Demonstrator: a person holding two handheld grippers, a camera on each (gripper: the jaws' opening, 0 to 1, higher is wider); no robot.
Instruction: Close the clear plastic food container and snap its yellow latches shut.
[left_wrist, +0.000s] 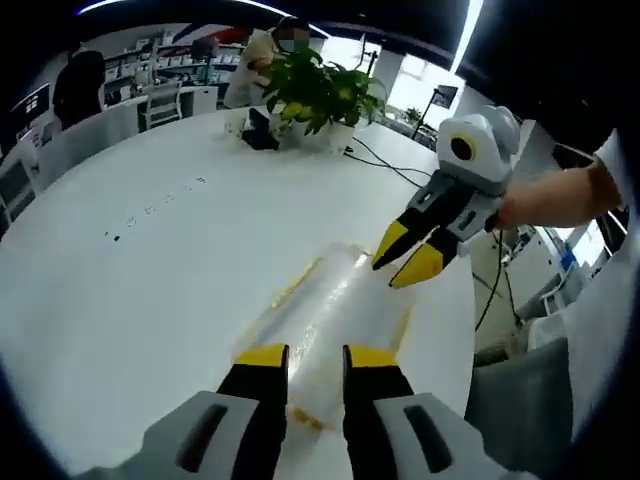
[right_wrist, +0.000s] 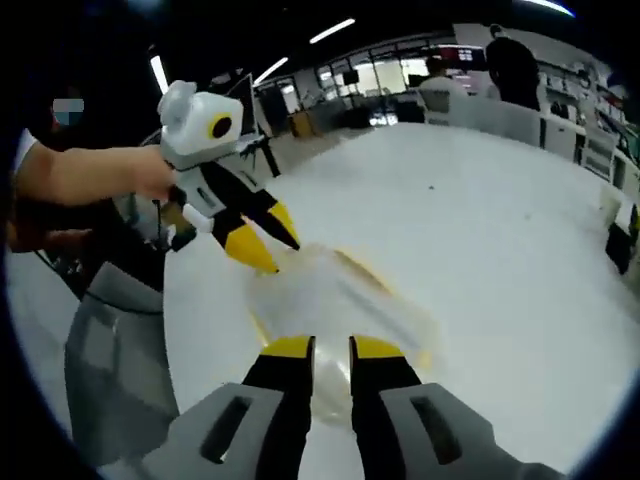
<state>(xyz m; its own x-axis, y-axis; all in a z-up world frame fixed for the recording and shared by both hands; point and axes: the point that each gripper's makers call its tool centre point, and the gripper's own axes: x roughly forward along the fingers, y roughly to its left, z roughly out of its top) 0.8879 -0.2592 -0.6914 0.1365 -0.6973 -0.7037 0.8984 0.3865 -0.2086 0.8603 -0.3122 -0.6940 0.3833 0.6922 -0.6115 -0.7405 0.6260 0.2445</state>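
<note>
The clear plastic container (left_wrist: 335, 300) lies long and low on the white table (left_wrist: 150, 300), blurred, with yellow latches along its edges (left_wrist: 297, 280). I cannot tell whether its lid is fully down. My left gripper (left_wrist: 317, 356) hovers over its near end, jaws a narrow gap apart with nothing between them. My right gripper (left_wrist: 402, 258) comes in from the right, tips just above the container's far right side. In the right gripper view the container (right_wrist: 340, 300) lies ahead of my right gripper (right_wrist: 332, 347), also narrowly open. My left gripper (right_wrist: 270, 240) points down at the container's far left corner.
A potted plant (left_wrist: 320, 90) and black cables (left_wrist: 390, 165) stand at the table's far side, with a seated person behind. The table edge runs close beside the container, with a grey chair (right_wrist: 110, 350) past it. A person's hand (left_wrist: 540, 200) holds the right gripper.
</note>
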